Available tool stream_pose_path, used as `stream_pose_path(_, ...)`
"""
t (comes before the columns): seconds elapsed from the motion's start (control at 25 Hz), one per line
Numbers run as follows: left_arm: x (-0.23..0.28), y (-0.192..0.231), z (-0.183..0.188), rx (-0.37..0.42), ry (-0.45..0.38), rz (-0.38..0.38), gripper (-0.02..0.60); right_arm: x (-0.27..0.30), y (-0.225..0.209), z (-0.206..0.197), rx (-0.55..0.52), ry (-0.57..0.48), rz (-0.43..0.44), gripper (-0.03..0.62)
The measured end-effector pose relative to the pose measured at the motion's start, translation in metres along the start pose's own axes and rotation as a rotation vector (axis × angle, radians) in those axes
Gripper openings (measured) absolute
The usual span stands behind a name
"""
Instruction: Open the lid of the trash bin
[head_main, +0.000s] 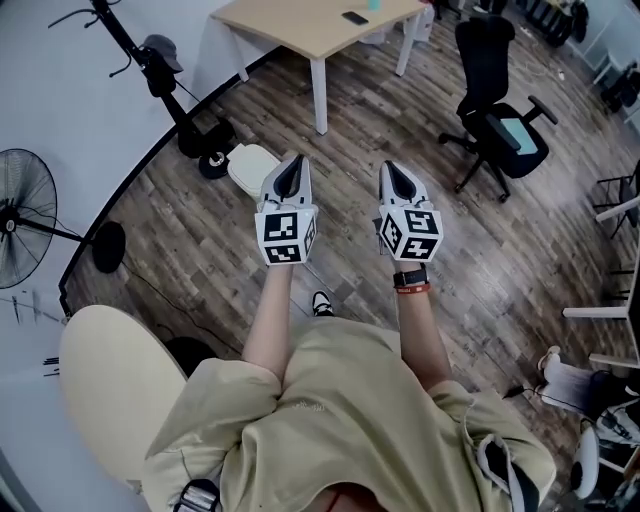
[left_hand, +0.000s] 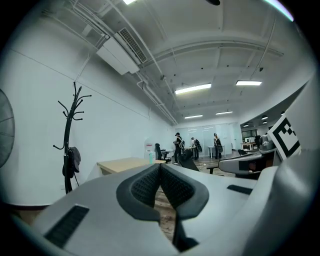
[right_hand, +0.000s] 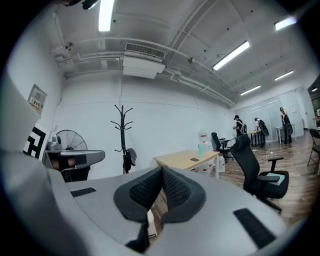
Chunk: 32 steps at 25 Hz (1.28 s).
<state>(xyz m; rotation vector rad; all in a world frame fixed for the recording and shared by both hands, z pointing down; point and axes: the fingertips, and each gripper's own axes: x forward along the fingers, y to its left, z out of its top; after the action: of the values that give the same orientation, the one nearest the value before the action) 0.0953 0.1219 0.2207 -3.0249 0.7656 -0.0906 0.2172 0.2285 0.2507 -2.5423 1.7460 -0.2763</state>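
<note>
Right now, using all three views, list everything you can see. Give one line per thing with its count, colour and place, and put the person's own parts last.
trash bin: one, white, lid down, on the floor ahead of the left claw
coat rack: one, black, by the wall, right beside the bin
fan: one, black, by the wall at far left
table: one, light wood top on white legs, beyond the bin
office chair: one, black, right of the table
people: three, dark clothes, standing far across the room
left claw: one, grey, jaws together, nothing held
right claw: one, grey, jaws together, nothing held
</note>
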Motion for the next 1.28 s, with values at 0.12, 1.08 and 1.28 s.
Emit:
stream_pose_path(0.12,0.011,0.032,-0.008,-0.004,0.018,-0.002,0.025,0.039,0.022,-0.007,0.017,0.02,0.044,0.011)
stream_pose_path(1.08,0.039,0.268,-0.054,-0.07,0.078,0.298,0.025,0.274,0.219,-0.036,-0.03,0.146,0.563,0.014)
stream_pose_path(1.28,0.057,0.311,-0.071,-0.109,0.103,0.379,0.025,0.327,0.239,-0.051,-0.074,0.201,0.633,0.014)
